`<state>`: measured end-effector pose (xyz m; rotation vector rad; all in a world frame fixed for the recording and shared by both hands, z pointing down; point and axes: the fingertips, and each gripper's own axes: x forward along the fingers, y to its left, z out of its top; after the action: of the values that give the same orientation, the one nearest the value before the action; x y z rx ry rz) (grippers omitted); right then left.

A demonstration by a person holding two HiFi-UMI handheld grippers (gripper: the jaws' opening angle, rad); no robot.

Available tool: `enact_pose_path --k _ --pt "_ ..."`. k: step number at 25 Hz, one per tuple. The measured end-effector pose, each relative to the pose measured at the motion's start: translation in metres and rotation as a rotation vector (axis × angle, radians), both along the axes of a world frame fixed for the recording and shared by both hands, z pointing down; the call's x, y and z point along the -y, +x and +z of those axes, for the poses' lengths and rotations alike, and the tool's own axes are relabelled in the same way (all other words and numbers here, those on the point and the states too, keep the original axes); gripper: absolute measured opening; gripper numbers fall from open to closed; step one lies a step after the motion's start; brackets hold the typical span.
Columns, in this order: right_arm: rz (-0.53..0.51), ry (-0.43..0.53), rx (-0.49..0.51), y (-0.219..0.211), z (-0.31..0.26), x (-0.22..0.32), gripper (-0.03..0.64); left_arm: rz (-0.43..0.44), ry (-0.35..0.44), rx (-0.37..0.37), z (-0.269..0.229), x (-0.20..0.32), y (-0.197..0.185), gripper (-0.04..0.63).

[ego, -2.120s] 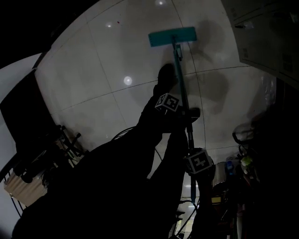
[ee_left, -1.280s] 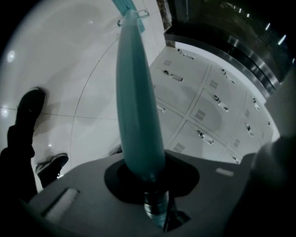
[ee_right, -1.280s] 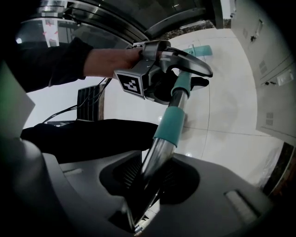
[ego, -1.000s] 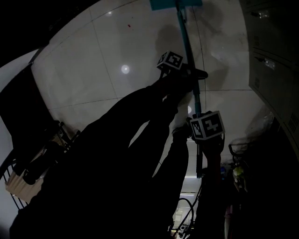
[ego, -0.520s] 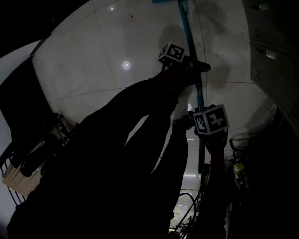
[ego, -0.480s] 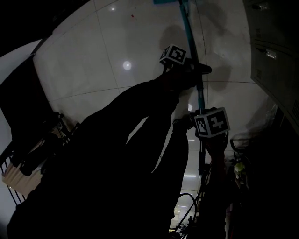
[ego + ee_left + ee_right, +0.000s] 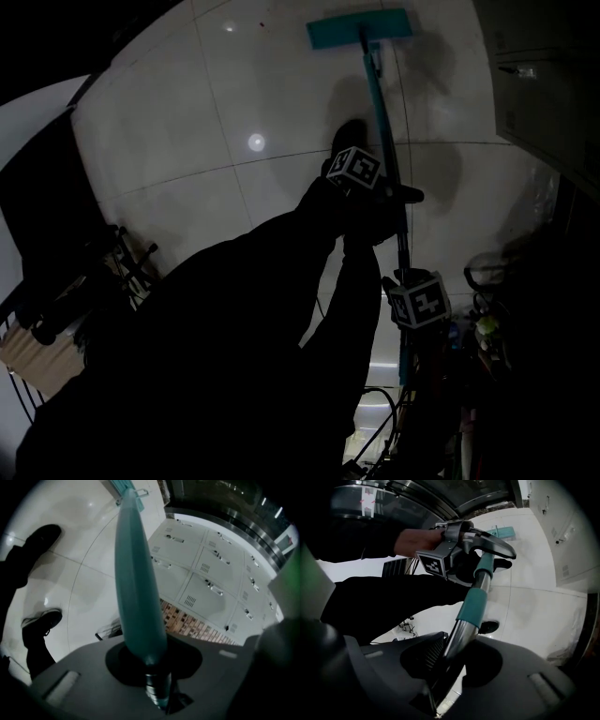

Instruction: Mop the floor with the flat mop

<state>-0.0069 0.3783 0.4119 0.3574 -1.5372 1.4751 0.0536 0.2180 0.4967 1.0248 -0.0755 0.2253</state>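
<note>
The flat mop has a teal head (image 7: 359, 30) lying flat on the pale tiled floor (image 7: 187, 159) at the top of the head view. Its teal pole (image 7: 380, 122) slants down toward me. My left gripper (image 7: 392, 195) is shut on the pole, higher up and nearer the mop head. My right gripper (image 7: 403, 281) is shut on the pole lower down. In the left gripper view the pole (image 7: 138, 583) runs from the left gripper (image 7: 154, 677) up to the mop head (image 7: 123, 485). The right gripper view shows the pole (image 7: 473, 604) leaving the right gripper (image 7: 450, 667) and the left gripper's marker cube (image 7: 433, 564) ahead.
Grey lockers (image 7: 534, 84) line the right side. A dark cart with cables (image 7: 56, 253) stands at the left, and small clutter (image 7: 483, 328) sits at the lower right. A person's two shoes (image 7: 40, 538) (image 7: 40, 623) rest on the tiles beside the pole.
The mop head, which had been pushed beyond the top edge of the head view, has come back into view. Both grippers have moved down and back along with the pole.
</note>
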Motion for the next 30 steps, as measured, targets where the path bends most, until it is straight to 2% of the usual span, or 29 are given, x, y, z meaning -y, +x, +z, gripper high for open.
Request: enact_pose_path --k 7,15,23,30 --pt "0.018 -0.043 0.030 0.011 -0.014 -0.102 0.114 0.028 -0.036 0.002 -0.002 -0.109 0.018 0.086" --pt "-0.021 -0.081 0.032 0.020 -0.009 -0.169 0.115 0.036 -0.087 0.019 0.010 -0.181 0.021 0.087" --pt "-0.019 -0.124 0.039 0.016 -0.008 -0.192 0.115 0.068 -0.142 0.020 0.017 -0.211 0.017 0.087" --pt "-0.005 -0.142 0.042 0.005 -0.001 -0.161 0.115 0.052 -0.151 0.035 0.028 -0.182 0.007 0.089"
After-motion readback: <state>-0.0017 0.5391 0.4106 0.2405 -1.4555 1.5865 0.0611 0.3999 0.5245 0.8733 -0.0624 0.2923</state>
